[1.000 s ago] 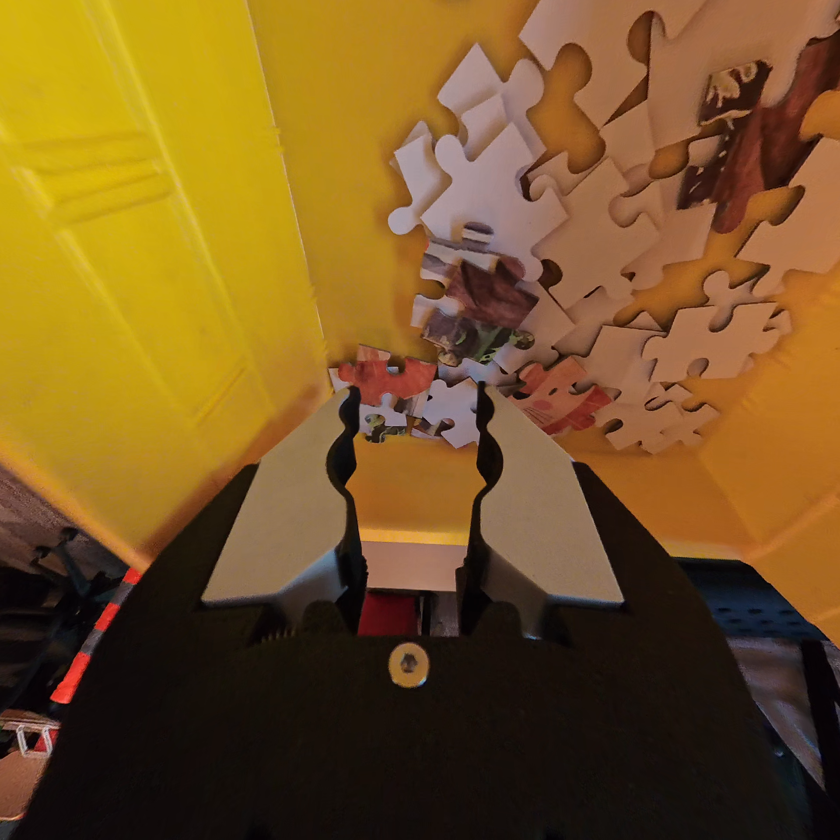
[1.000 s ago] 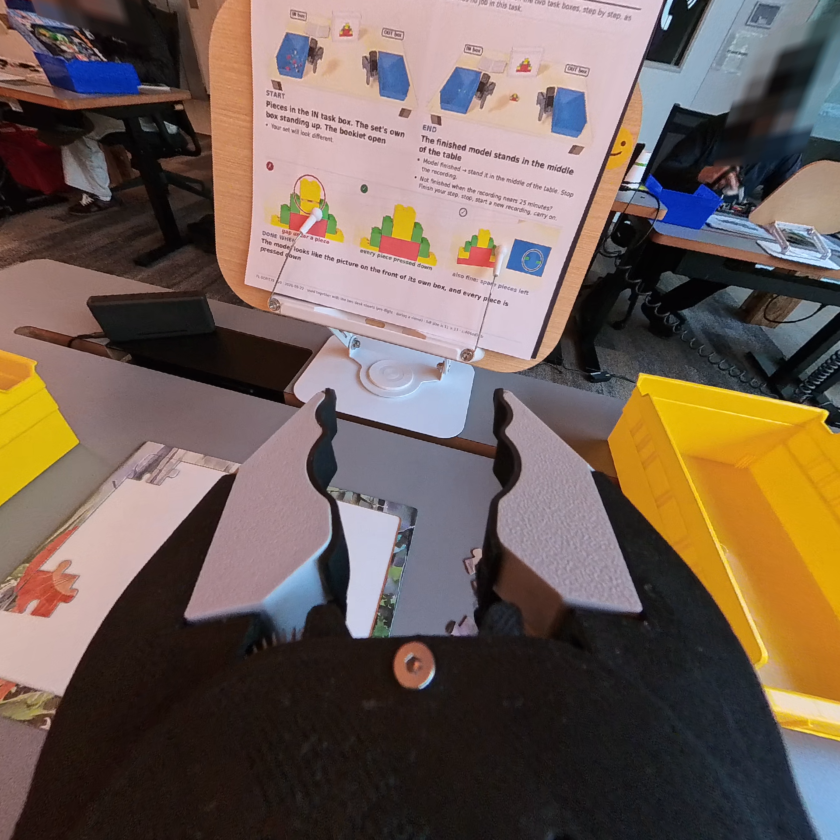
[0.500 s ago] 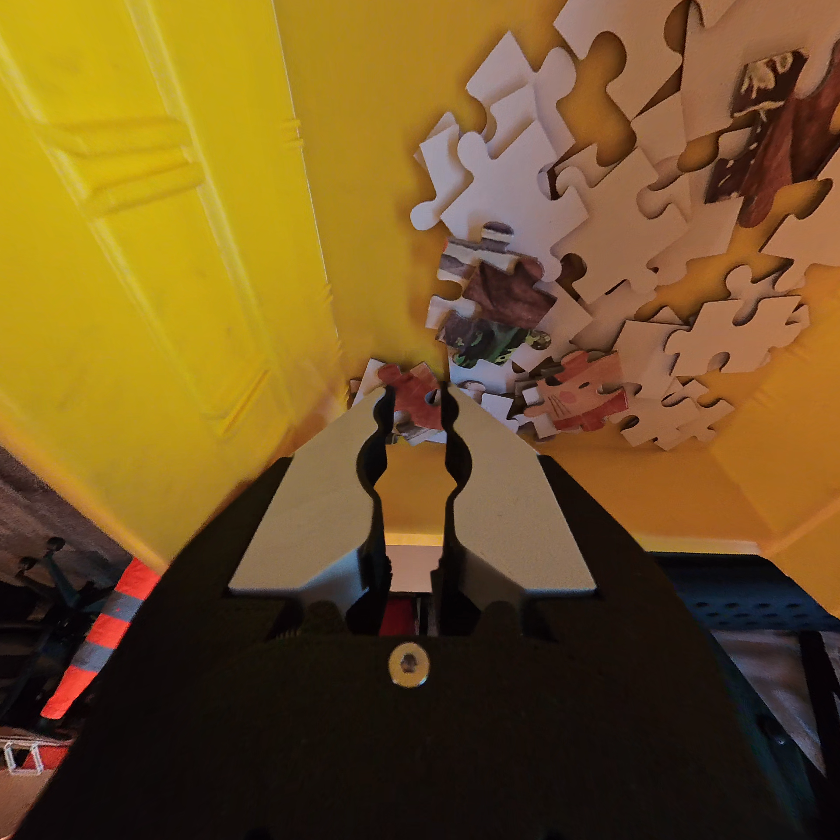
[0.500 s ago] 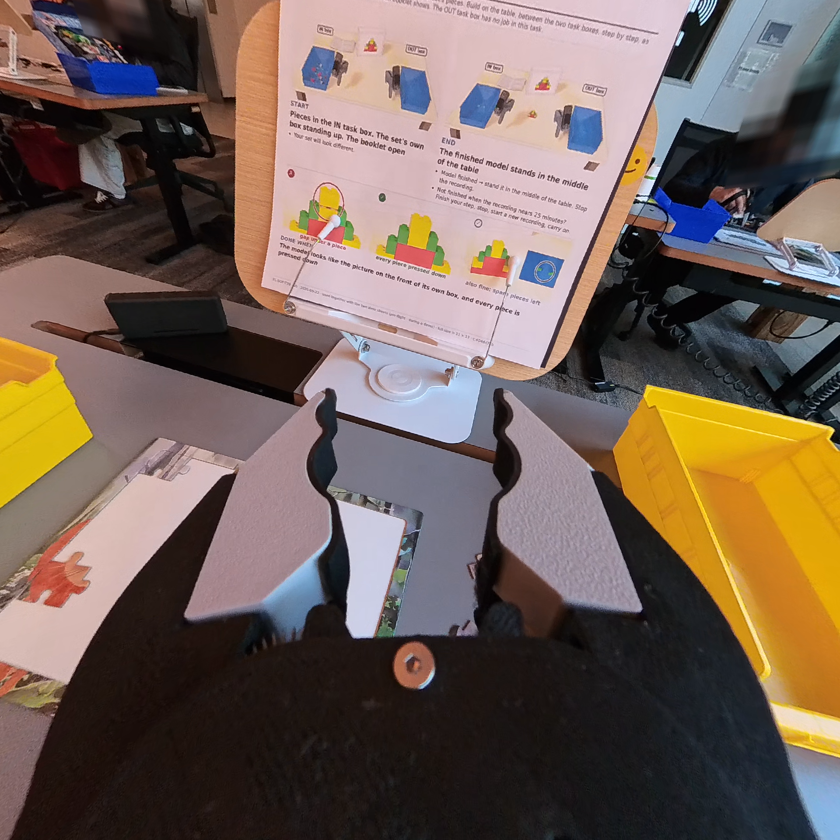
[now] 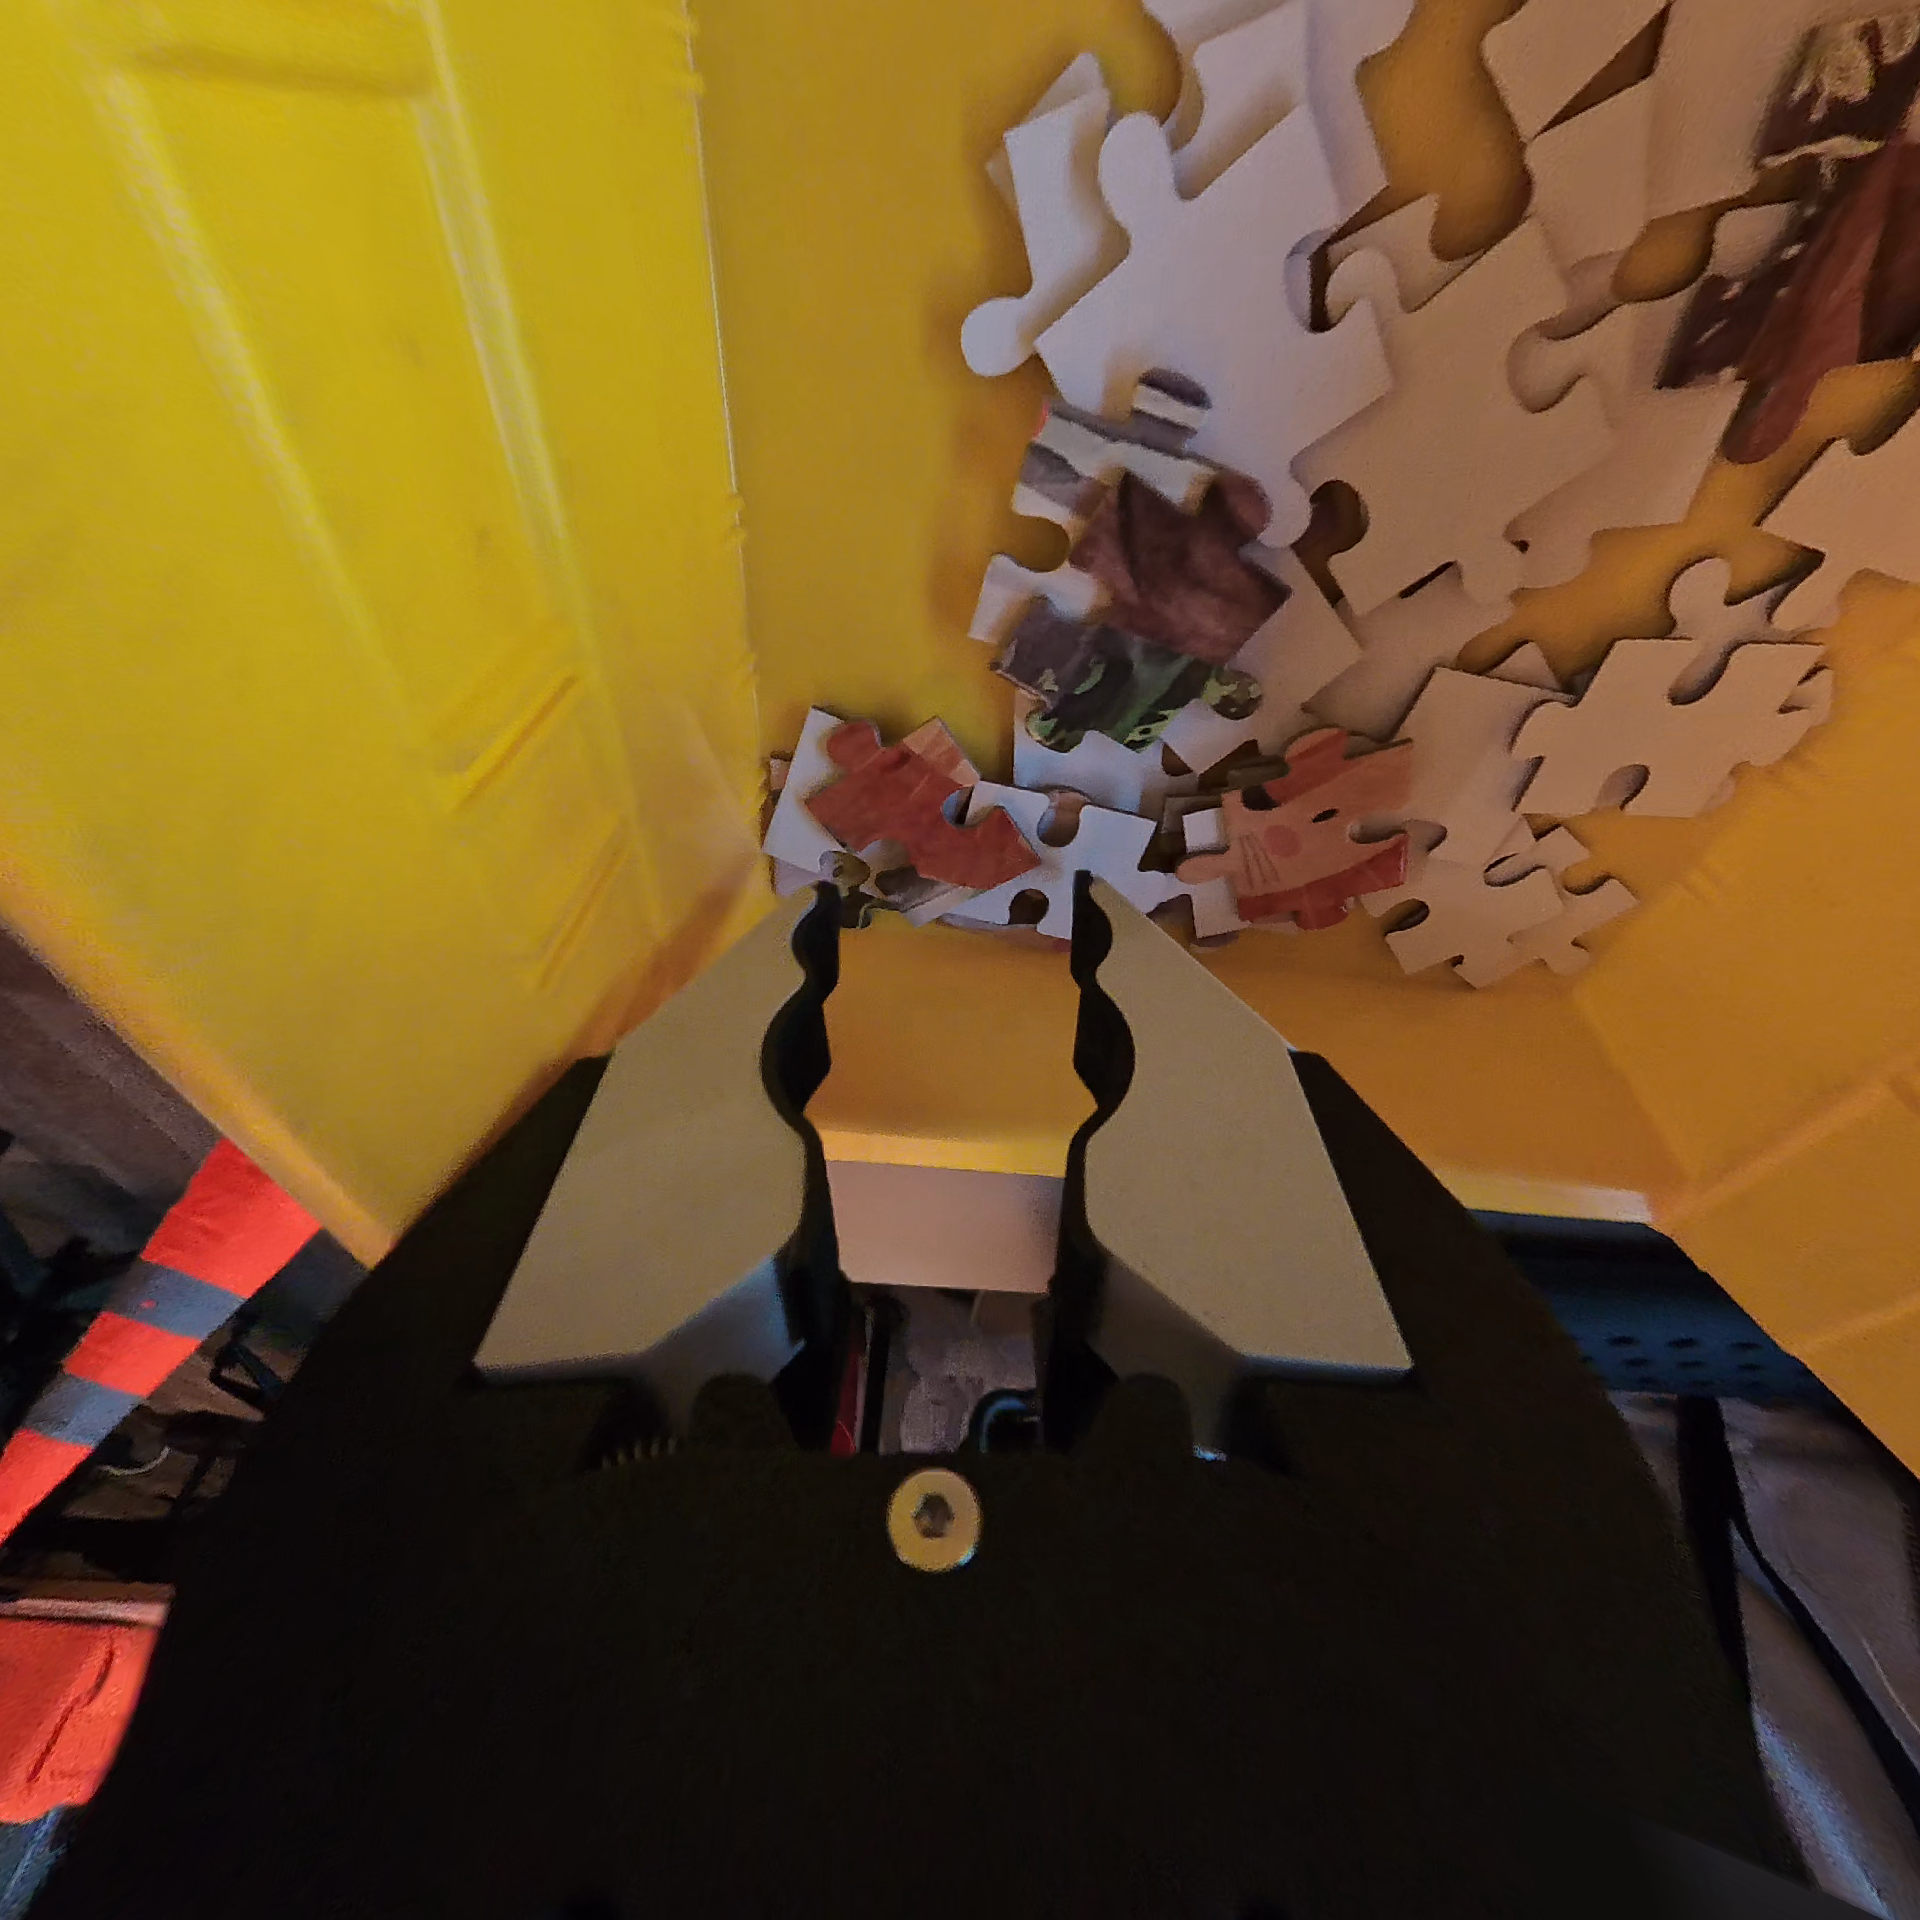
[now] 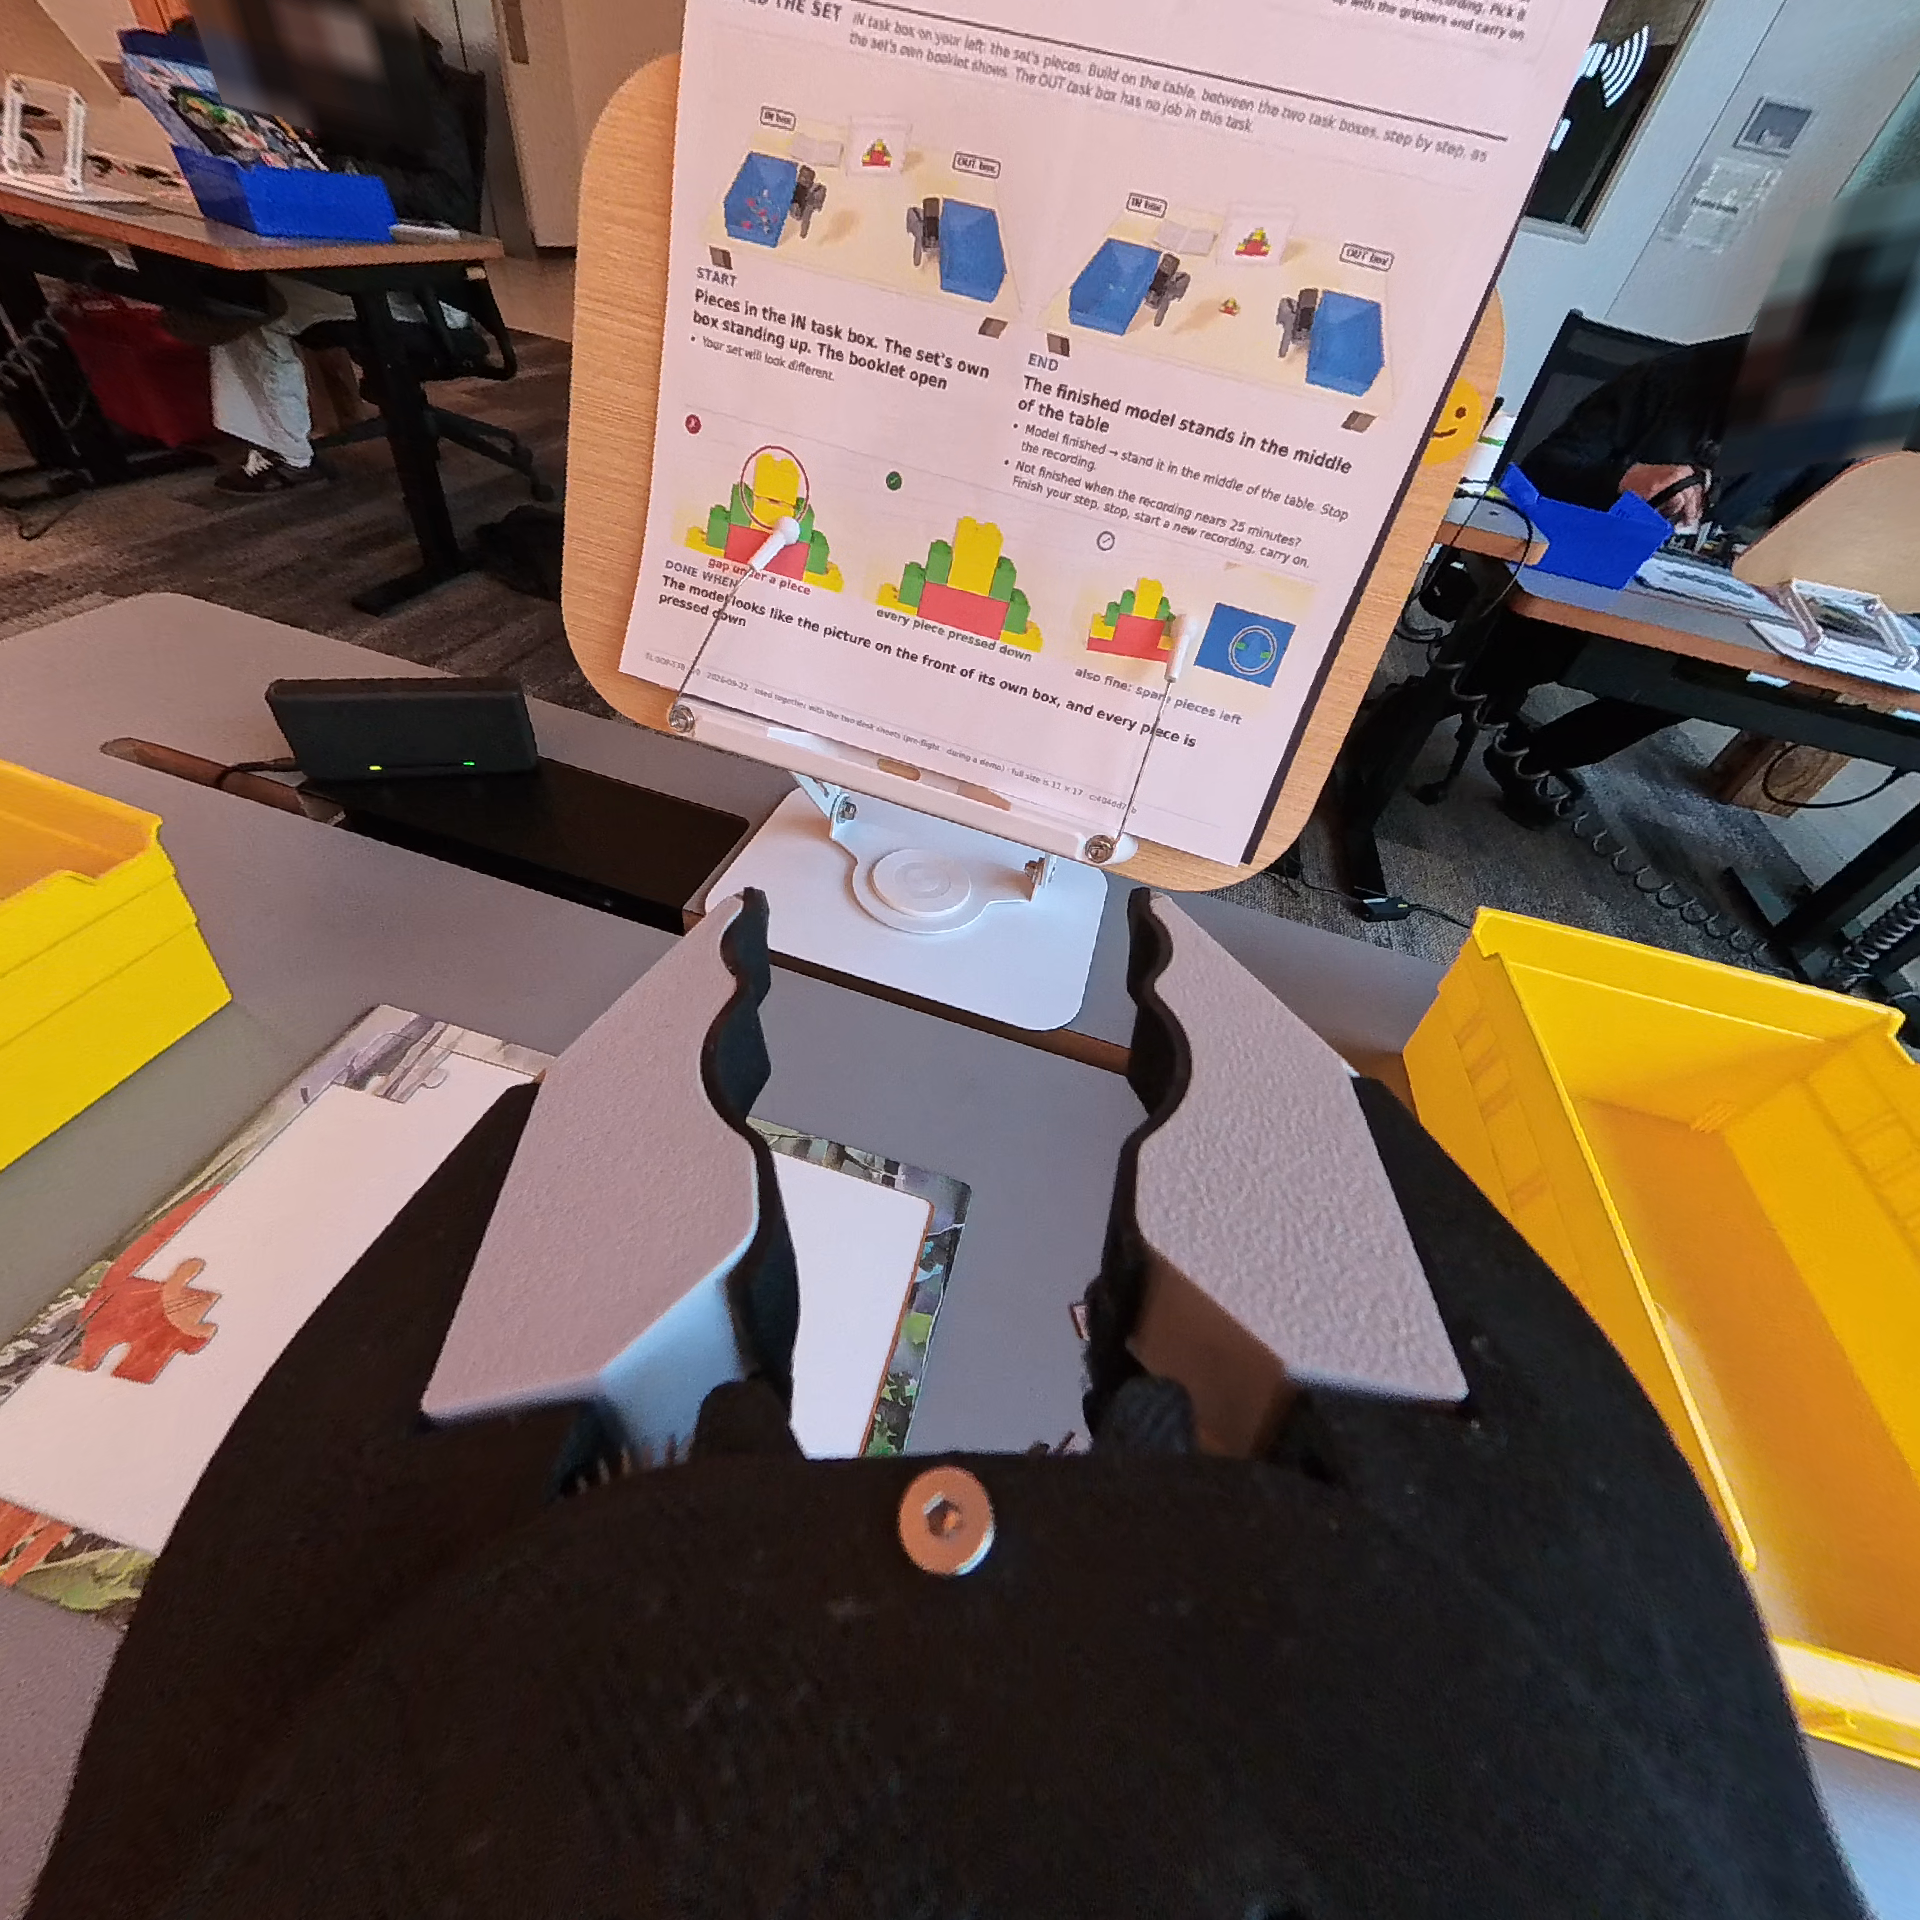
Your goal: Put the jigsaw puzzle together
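My left gripper is open inside a yellow bin, its tips just short of a red puzzle piece in the bin's near corner. A pile of loose pieces, mostly white side up, covers the bin floor. A pink-and-red piece lies right of the tips. My right gripper is open and empty above the grey table. Below it lies the puzzle board, white inside a printed border, with one red-brown piece set in at its left.
An empty yellow bin stands at the right of the table and another yellow bin at the left. An instruction sheet on a wooden stand rises behind, with a black device to its left. People sit at desks beyond.
My left jaws narrowed around the red piece half a second ago and now stand wider, with the piece still lying in the bin. My right gripper has barely shifted.
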